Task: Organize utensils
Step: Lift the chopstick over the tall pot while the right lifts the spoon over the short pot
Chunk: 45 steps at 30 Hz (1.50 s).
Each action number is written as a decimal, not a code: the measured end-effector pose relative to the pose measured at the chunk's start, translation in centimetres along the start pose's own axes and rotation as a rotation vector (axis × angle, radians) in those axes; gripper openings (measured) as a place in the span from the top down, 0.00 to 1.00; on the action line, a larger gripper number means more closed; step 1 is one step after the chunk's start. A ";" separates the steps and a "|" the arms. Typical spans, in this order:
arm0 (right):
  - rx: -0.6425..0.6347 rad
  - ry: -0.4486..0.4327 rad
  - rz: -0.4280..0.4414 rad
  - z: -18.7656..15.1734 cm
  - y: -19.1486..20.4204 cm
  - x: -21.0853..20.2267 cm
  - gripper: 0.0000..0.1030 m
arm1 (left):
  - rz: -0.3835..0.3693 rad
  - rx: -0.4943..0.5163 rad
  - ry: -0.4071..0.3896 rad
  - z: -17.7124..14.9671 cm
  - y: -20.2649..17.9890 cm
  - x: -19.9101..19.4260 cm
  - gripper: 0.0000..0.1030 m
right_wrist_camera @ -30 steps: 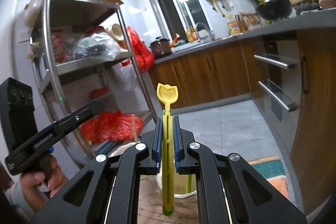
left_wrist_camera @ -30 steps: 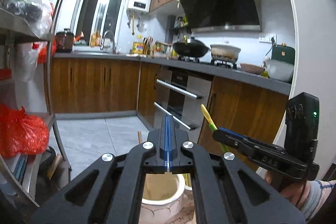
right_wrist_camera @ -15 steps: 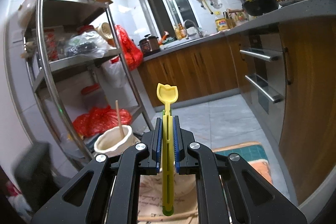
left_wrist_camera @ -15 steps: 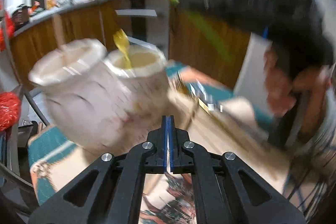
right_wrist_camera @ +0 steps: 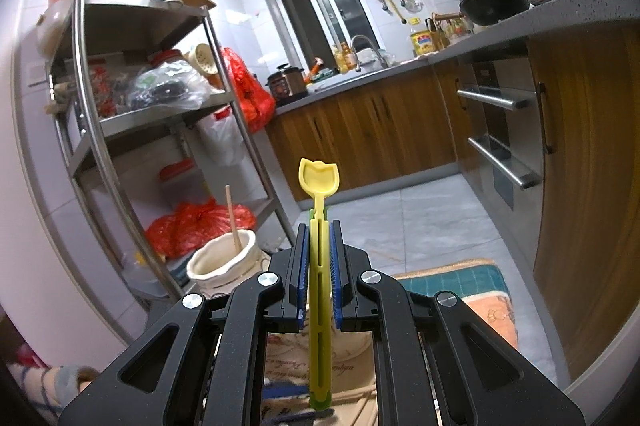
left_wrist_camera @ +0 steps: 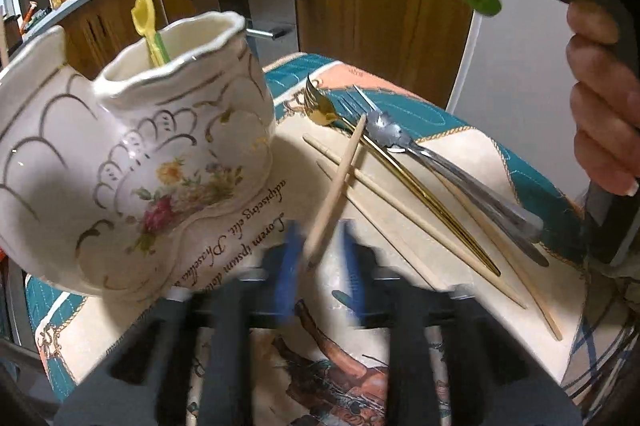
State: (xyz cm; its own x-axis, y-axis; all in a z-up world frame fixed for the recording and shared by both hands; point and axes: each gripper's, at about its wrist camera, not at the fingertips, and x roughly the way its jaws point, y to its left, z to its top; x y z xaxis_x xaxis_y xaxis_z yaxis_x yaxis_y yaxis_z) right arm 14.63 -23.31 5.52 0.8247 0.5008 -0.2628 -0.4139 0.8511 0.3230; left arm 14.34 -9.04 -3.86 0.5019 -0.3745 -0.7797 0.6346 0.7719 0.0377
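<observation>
On the patterned cloth (left_wrist_camera: 532,182) stands a cream floral holder (left_wrist_camera: 188,154) with a second one (left_wrist_camera: 36,146) beside it. To their right lie a silver fork (left_wrist_camera: 404,142), a gold fork (left_wrist_camera: 400,170) and loose chopsticks (left_wrist_camera: 400,206). The left gripper (left_wrist_camera: 318,246), blurred, is opening its jaws around one tilted chopstick (left_wrist_camera: 340,186). The right gripper (right_wrist_camera: 319,262) pinches a yellow spoon (right_wrist_camera: 319,186) upright.
</observation>
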 end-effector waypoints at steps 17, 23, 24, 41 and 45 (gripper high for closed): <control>-0.003 -0.036 -0.017 1.6 0.9 0.7 0.90 | 0.040 -0.143 -0.495 -0.8 4.4 -14.2 0.96; 0.002 -0.039 0.019 1.8 1.7 2.1 0.90 | 0.089 -0.228 -0.583 1.3 7.6 -16.7 0.96; 0.006 -0.046 0.030 1.9 1.7 2.4 0.90 | 0.096 -0.243 -0.593 1.8 8.1 -17.1 0.96; 0.147 -0.110 -0.001 0.8 0.2 9.1 0.90 | 0.219 -0.352 -0.529 4.3 12.1 -14.6 0.96; 0.150 -0.069 -0.059 -0.1 -0.3 10.1 0.90 | 0.202 -0.375 -0.476 3.4 12.7 -13.0 0.96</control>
State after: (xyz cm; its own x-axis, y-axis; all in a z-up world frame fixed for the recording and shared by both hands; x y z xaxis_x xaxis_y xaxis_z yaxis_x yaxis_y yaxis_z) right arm 23.07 -18.46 2.68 0.8724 0.4345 -0.2240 -0.3062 0.8429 0.4424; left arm 17.86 3.90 8.91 0.8512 -0.3235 -0.4134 0.2948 0.9462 -0.1335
